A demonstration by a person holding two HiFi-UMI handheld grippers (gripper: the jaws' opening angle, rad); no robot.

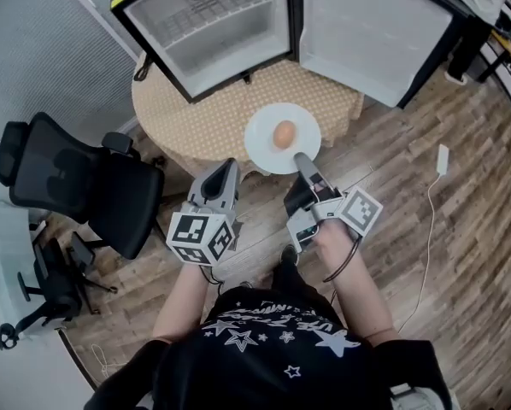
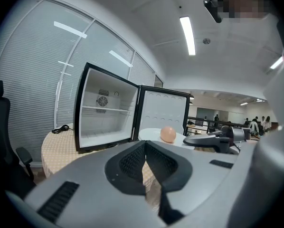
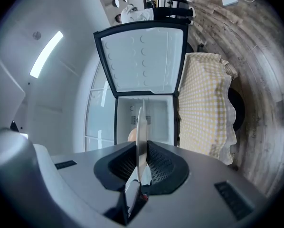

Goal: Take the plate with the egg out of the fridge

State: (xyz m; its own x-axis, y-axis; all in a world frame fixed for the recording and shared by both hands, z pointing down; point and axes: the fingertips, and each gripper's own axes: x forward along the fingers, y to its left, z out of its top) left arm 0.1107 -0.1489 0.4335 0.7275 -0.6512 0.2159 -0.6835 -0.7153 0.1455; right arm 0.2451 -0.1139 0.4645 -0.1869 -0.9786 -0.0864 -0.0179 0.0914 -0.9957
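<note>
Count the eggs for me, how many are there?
1. The egg sits on the white plate, held at its rim by the right gripper, outside the open fridge.

Open fridge (image 1: 213, 32) ahead, chair (image 1: 76, 186) left

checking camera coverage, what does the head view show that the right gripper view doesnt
Only the head view: the whole round plate from above with the egg on its middle, the left gripper near it, a black office chair and the person's torso.
Only the right gripper view: the plate's rim edge-on, clamped between the jaws of the right gripper, and a ceiling light.
Both: the open, empty fridge, the checked tablecloth, the wooden floor, plate and egg.
</note>
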